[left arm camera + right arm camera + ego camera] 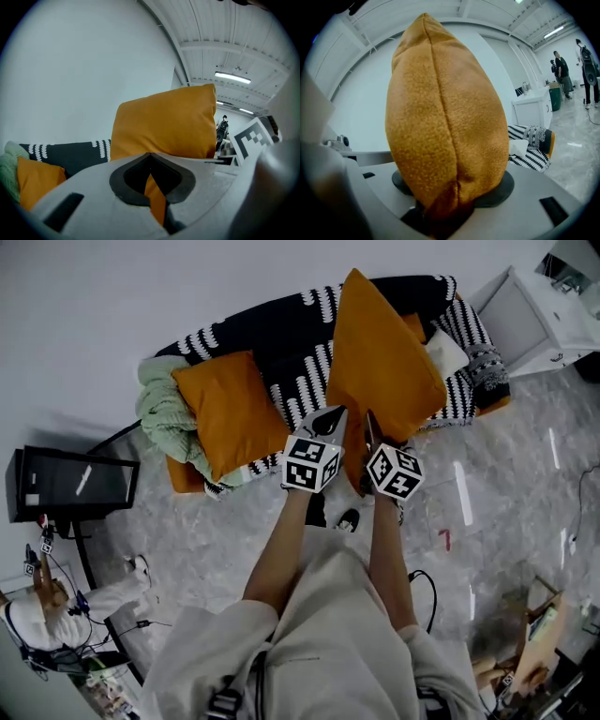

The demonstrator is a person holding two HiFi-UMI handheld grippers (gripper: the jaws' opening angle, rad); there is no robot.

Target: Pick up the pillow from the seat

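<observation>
Holding pillow [384, 352] aloft | left hand-held gripper [330, 418]: clamped | right hand-held gripper [372, 425]: clamped

I can read no words, numbers or brands anywhere. Only black-and-white square markers show, on the left gripper's cube [310, 463] and, at its 3 o'clock, the right gripper's cube [395, 472].

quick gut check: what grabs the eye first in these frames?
The big orange pillow, held upright over the sofa, with the left gripper and right gripper both clamped on its lower edge. Next, a second orange pillow lying on the sofa toward the head view's left, beside a green blanket.
</observation>
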